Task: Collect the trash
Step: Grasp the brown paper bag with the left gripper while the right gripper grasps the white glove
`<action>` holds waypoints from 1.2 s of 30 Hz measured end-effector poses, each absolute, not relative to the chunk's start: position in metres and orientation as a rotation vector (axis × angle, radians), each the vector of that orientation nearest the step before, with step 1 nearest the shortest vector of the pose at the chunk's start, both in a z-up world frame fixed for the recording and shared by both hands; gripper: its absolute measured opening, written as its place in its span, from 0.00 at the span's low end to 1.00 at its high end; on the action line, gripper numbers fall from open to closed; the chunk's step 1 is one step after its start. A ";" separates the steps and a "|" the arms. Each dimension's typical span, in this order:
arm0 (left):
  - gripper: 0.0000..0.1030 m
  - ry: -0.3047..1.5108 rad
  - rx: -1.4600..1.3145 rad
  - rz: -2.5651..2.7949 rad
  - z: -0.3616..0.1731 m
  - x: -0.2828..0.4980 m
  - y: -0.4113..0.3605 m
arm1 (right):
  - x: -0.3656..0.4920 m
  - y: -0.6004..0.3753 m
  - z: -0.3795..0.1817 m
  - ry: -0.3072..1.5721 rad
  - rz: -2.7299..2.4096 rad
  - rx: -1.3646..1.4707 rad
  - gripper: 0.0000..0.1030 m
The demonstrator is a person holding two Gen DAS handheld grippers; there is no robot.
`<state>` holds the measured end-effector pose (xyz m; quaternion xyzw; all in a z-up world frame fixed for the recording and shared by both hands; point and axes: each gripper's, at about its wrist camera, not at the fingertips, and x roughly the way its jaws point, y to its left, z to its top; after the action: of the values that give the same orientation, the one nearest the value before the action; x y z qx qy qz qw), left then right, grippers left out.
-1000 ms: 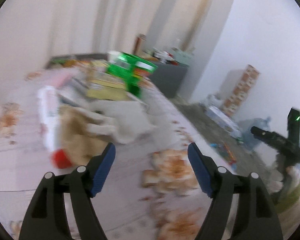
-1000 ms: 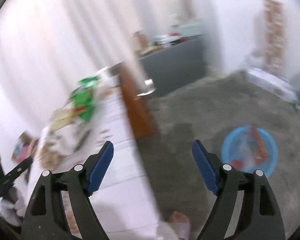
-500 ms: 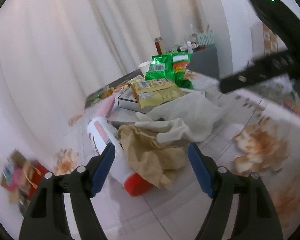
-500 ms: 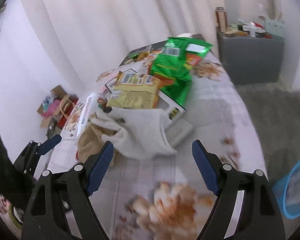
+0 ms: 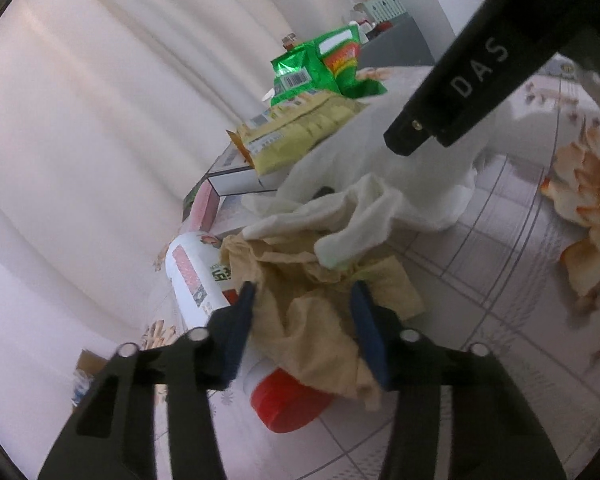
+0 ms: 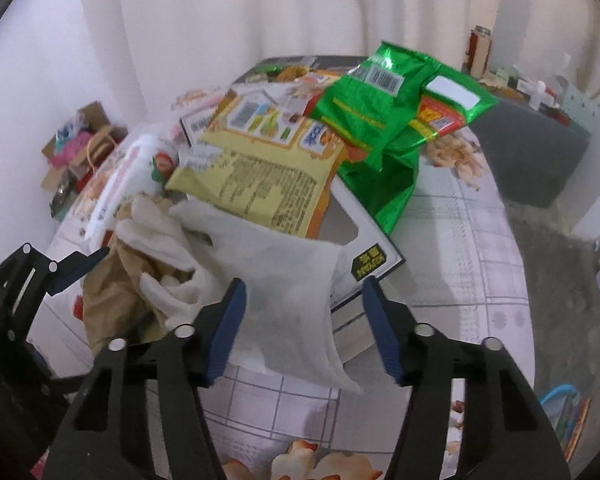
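A heap of trash lies on the flowered table. My left gripper (image 5: 305, 300) has crumpled brown paper (image 5: 300, 320) between its closing jaws, and both pads are at the paper's sides. Under the paper lies a white bottle (image 5: 192, 272) with a red cap (image 5: 288, 400). My right gripper (image 6: 302, 304) is closing around a limp white sheet (image 6: 284, 280). The left pad touches the sheet and the right pad stands clear of it. Behind them, a yellow snack bag (image 6: 260, 168) and a green snack bag (image 6: 380, 96) rest on a white box (image 6: 368, 256).
The right gripper's black body (image 5: 460, 88) crosses the upper right of the left wrist view. The tablecloth (image 5: 500, 280) spreads to the right. On the floor are a blue basin (image 6: 560, 400) and a cardboard box of clutter (image 6: 76, 140). A grey cabinet (image 6: 532, 152) stands behind.
Both grippers swung toward the trash heap and dropped close to it, and both pairs of jaws narrowed. Brown paper now sits between the left pads and the white sheet between the right.
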<state>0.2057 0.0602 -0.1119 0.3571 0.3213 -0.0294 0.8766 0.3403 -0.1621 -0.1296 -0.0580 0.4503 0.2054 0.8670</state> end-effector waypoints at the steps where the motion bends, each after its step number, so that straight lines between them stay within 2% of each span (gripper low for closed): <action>1: 0.38 0.670 0.764 -0.061 -0.115 0.205 0.058 | 0.340 -0.162 -0.132 0.950 0.434 -0.122 0.45; 3: 0.28 0.675 0.782 -0.066 -0.118 0.203 0.057 | 0.340 -0.162 -0.135 0.965 0.432 -0.119 0.37; 5: 0.15 0.683 0.778 -0.071 -0.119 0.205 0.057 | 0.337 -0.162 -0.136 0.970 0.450 -0.108 0.22; 6: 0.12 0.684 0.773 -0.073 -0.119 0.205 0.058 | 0.335 -0.162 -0.135 0.968 0.456 -0.106 0.17; 7: 0.08 0.686 0.764 -0.078 -0.117 0.203 0.058 | 0.333 -0.163 -0.133 0.972 0.467 -0.101 0.06; 19: 0.06 0.702 0.577 -0.219 -0.079 0.140 0.046 | 0.273 -0.196 -0.114 1.000 0.528 0.029 0.04; 28: 0.06 0.880 0.272 -0.434 -0.075 0.078 0.044 | 0.190 -0.244 -0.123 1.106 0.520 0.210 0.04; 30: 0.08 0.896 0.213 -0.458 -0.078 0.072 0.046 | 0.180 -0.248 -0.126 1.112 0.514 0.232 0.05; 33: 0.10 0.913 0.152 -0.466 -0.081 0.069 0.051 | 0.172 -0.251 -0.131 1.124 0.495 0.234 0.17; 35: 0.19 0.918 0.130 -0.470 -0.078 0.071 0.054 | 0.173 -0.252 -0.125 1.105 0.473 0.203 0.47; 36: 0.21 0.915 0.118 -0.472 -0.076 0.071 0.057 | 0.175 -0.253 -0.120 1.084 0.472 0.193 0.51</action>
<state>0.0709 0.0568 -0.0759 0.0564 0.4374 -0.2257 0.8687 0.1751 -0.2528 -0.1198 0.0906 0.5102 0.2219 0.8259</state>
